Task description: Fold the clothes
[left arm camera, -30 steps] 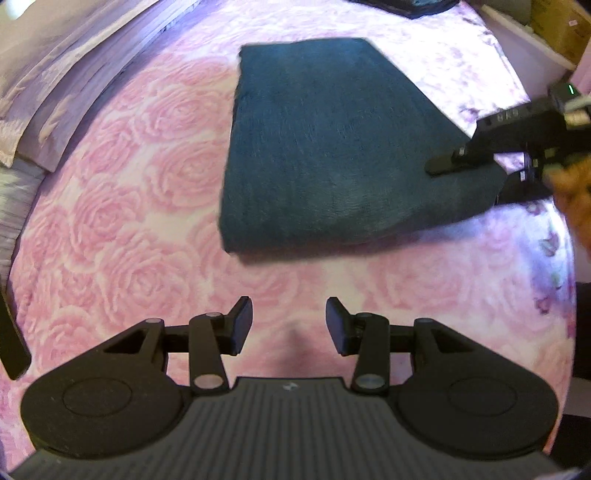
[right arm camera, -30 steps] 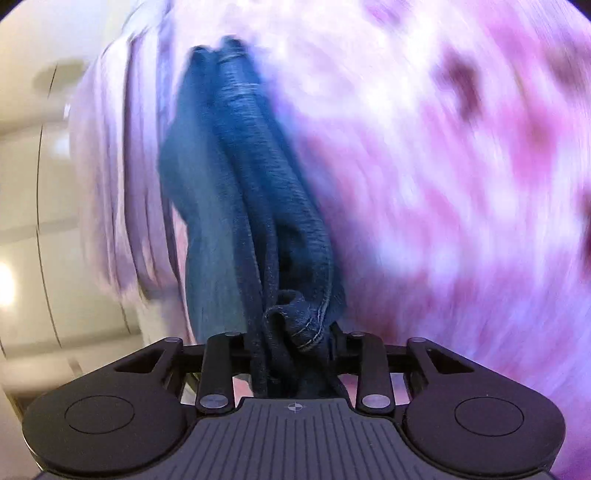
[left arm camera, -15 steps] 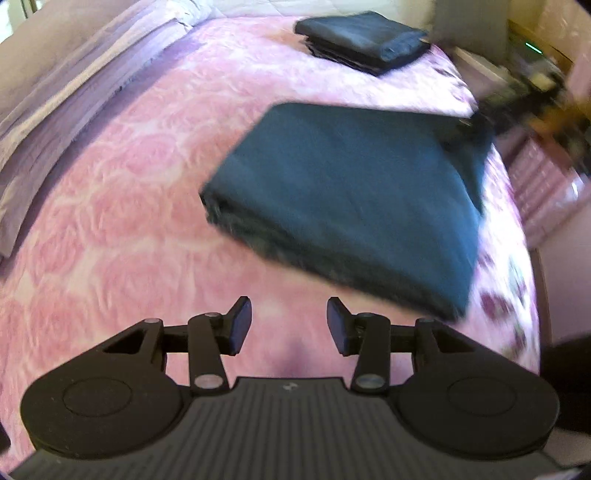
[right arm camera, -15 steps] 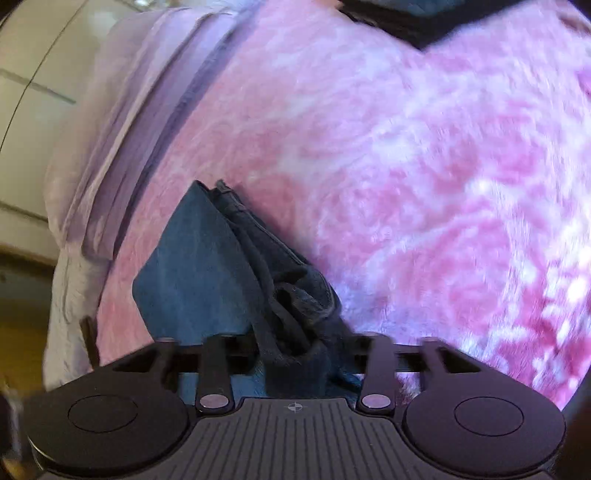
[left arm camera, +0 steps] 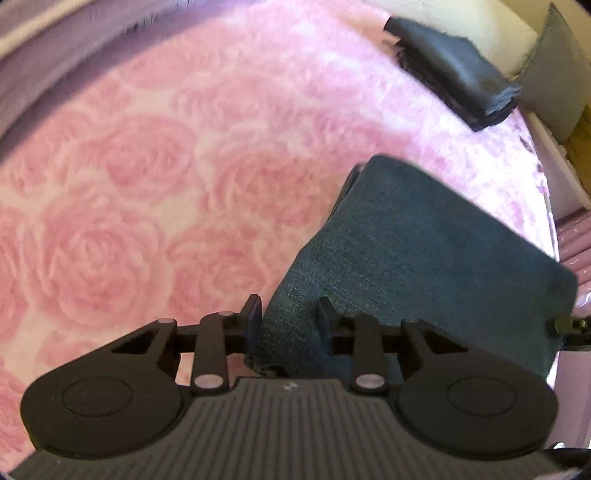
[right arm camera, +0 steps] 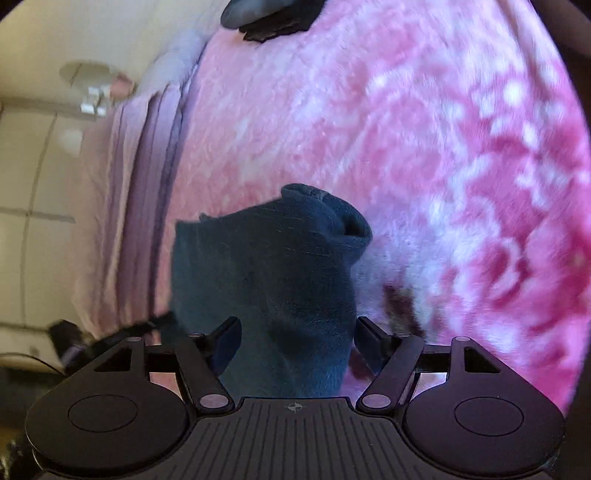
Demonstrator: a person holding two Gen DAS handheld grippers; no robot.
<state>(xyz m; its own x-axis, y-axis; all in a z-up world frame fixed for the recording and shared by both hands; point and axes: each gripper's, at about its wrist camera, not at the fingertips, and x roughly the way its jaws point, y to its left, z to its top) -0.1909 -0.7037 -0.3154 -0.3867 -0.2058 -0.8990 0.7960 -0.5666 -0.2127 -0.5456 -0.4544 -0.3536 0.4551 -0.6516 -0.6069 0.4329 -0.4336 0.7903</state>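
A folded dark blue denim garment (left arm camera: 424, 258) lies on the pink rose bedspread (left arm camera: 147, 203). My left gripper (left arm camera: 286, 314) has its jaws open around the garment's near corner, with fabric between the fingers. In the right wrist view the same garment (right arm camera: 273, 280) bulges up between the fingers of my right gripper (right arm camera: 295, 332), whose jaws stand wide apart and do not pinch it. The garment's far edge (right arm camera: 325, 206) curls up in a rolled fold.
A second folded dark garment (left arm camera: 454, 70) lies at the far side of the bed, also seen at the top of the right wrist view (right arm camera: 269, 14). A lilac pillow edge (left arm camera: 55, 48) runs along the left. A grey cushion (left arm camera: 554, 70) stands at the far right.
My right gripper has opened and let go of the denim it was clamping. My left gripper has moved forward and right, so the garment's corner now sits between its jaws.
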